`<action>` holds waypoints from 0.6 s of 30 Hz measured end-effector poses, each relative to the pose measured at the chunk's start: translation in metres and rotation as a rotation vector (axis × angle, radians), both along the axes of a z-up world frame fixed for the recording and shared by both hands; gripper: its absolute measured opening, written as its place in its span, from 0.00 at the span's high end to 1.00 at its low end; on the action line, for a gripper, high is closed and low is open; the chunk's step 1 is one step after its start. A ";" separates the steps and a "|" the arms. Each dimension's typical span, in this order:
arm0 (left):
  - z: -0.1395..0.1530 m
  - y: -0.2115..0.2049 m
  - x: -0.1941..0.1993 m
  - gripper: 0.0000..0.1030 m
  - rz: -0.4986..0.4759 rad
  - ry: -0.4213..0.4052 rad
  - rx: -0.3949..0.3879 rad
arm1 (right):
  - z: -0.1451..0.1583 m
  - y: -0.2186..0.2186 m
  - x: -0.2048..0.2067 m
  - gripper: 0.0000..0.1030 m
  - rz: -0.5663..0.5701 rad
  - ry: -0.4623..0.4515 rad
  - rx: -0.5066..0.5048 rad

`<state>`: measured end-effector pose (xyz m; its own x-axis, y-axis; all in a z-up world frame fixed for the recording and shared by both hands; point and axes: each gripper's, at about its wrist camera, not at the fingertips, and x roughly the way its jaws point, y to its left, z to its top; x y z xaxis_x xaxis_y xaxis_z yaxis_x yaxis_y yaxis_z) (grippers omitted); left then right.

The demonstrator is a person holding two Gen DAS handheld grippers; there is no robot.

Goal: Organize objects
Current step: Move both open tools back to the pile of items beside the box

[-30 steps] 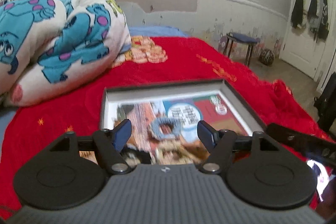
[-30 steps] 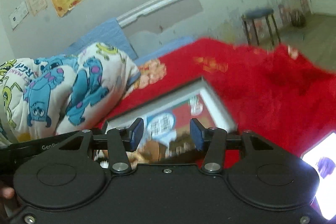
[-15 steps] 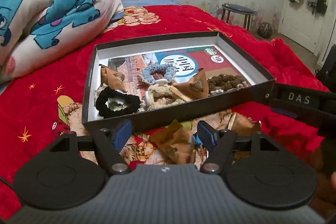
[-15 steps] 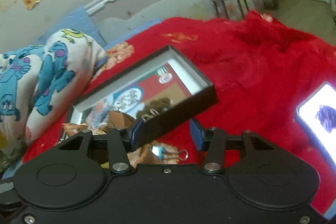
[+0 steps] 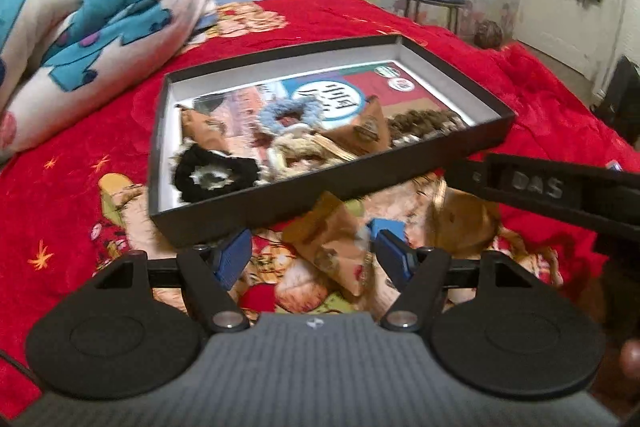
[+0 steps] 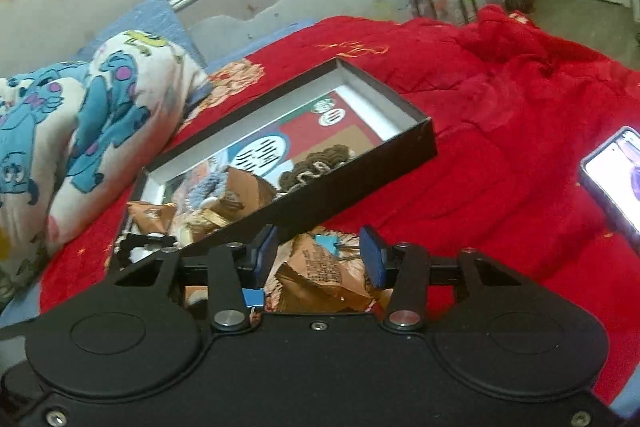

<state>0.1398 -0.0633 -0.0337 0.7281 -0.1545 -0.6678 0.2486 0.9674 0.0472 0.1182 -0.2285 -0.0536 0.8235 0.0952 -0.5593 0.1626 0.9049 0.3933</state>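
A red blanket (image 5: 80, 131) covers the bed, with a rolled monster-print quilt (image 5: 92, 11) at its far left edge. Toward the middle lies a shallow black box (image 5: 320, 195), holding a black scrunchie (image 5: 216, 175), a blue scrunchie (image 5: 286, 113), a brown knitted scrunchie (image 5: 424, 121) and brown paper packets (image 5: 368, 131). Just outside the box's near wall, another crumpled brown packet (image 6: 320, 275) lies on the blanket beside a small blue binder clip (image 6: 330, 241). The left gripper (image 5: 312, 257) stands wide open over that packet, gripping nothing. The right gripper (image 6: 318, 255) is closing, its pads either side of the packet without pressing it. A lit phone (image 6: 616, 171) rests near the blanket's right edge.
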 end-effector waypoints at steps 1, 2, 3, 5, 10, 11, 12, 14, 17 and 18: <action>-0.001 -0.002 0.000 0.25 -0.001 -0.011 0.018 | -0.001 0.001 0.001 0.57 -0.005 0.004 -0.007; -0.003 -0.004 0.001 0.25 0.007 -0.022 0.033 | -0.002 0.002 0.002 0.57 -0.005 0.009 -0.010; -0.004 -0.004 0.002 0.27 0.017 -0.029 0.039 | -0.004 0.003 0.004 0.57 -0.004 0.015 -0.008; -0.005 -0.004 0.007 0.32 0.033 -0.021 0.032 | -0.008 0.003 0.005 0.57 0.007 0.027 0.002; -0.008 -0.001 0.014 0.50 0.039 0.045 -0.016 | -0.014 0.010 0.007 0.58 -0.003 0.058 -0.020; -0.010 -0.001 0.014 0.51 0.037 0.051 -0.017 | -0.015 0.012 0.007 0.58 -0.002 0.063 -0.024; -0.011 -0.001 0.015 0.53 0.038 0.059 -0.014 | -0.016 0.014 0.007 0.58 0.000 0.061 -0.037; -0.015 -0.002 0.016 0.53 0.045 0.076 -0.018 | -0.016 0.017 0.008 0.58 0.001 0.058 -0.050; -0.016 -0.005 0.017 0.53 0.060 0.080 -0.014 | -0.018 0.020 0.009 0.58 -0.005 0.060 -0.056; -0.016 -0.006 0.017 0.53 0.061 0.077 -0.007 | -0.018 0.019 0.009 0.58 -0.010 0.060 -0.052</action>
